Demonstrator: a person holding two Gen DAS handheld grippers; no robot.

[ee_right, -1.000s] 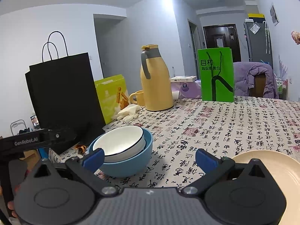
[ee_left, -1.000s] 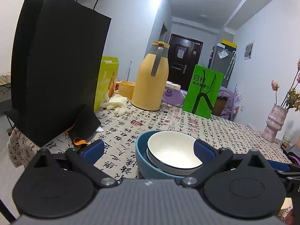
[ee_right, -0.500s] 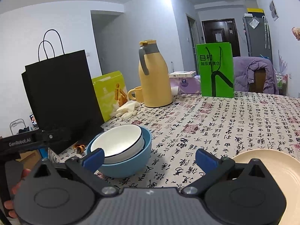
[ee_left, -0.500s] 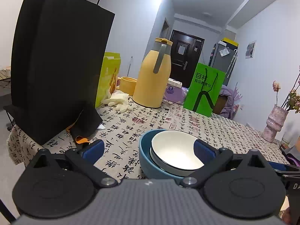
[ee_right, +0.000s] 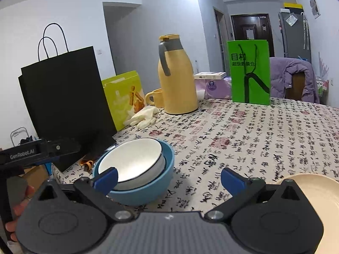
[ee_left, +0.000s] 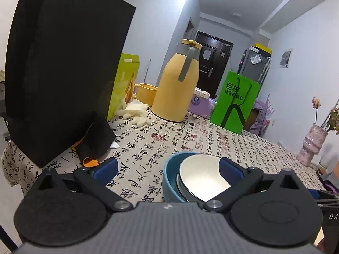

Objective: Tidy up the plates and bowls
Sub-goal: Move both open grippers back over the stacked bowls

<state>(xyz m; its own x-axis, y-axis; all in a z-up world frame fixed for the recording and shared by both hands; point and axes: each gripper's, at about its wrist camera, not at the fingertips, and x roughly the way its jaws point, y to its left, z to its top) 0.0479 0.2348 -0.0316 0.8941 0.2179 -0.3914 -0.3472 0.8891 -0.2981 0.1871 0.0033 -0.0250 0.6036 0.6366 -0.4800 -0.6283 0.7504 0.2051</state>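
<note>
Left hand-held gripper (ee_left: pixel 168 169): fingers spread wide, nothing between them, held low at the near edge of the counter (ee_left: pixel 211 135). Its right blue fingertip overlaps the rim of the white bowl (ee_left: pixel 201 177) in the left wrist view; contact cannot be confirmed.

Right hand-held gripper (ee_right: pixel 168 176): fingers likewise spread, empty, above the counter. The left gripper's body shows at the far left of the right wrist view, with a person's hand (ee_right: pixel 19 199) wrapped on its handle.

White bowl sits nested inside the blue bowl (ee_right: pixel 148 188), tilted slightly, both at the near left part of the counter. Cream plate (ee_right: pixel 317 194) lies flat at the near right, well apart from the bowls, partly hidden behind the right gripper's body.

Middle distance, left: tall black paper bag (ee_right: pixel 63 97) upright, a small black item with an orange strap (ee_left: pixel 91 160) at its foot. Beyond it, a yellow-green bag (ee_right: pixel 125 97), and white gloves (ee_right: pixel 144 116) lying crumpled.

Far: yellow thermos jug (ee_right: pixel 178 80) upright, yellow mug (ee_right: pixel 155 98) just left of it, green paper bag (ee_right: pixel 250 74) to the right. Pink vase (ee_left: pixel 311 146) with flowers at the far right edge.
</note>
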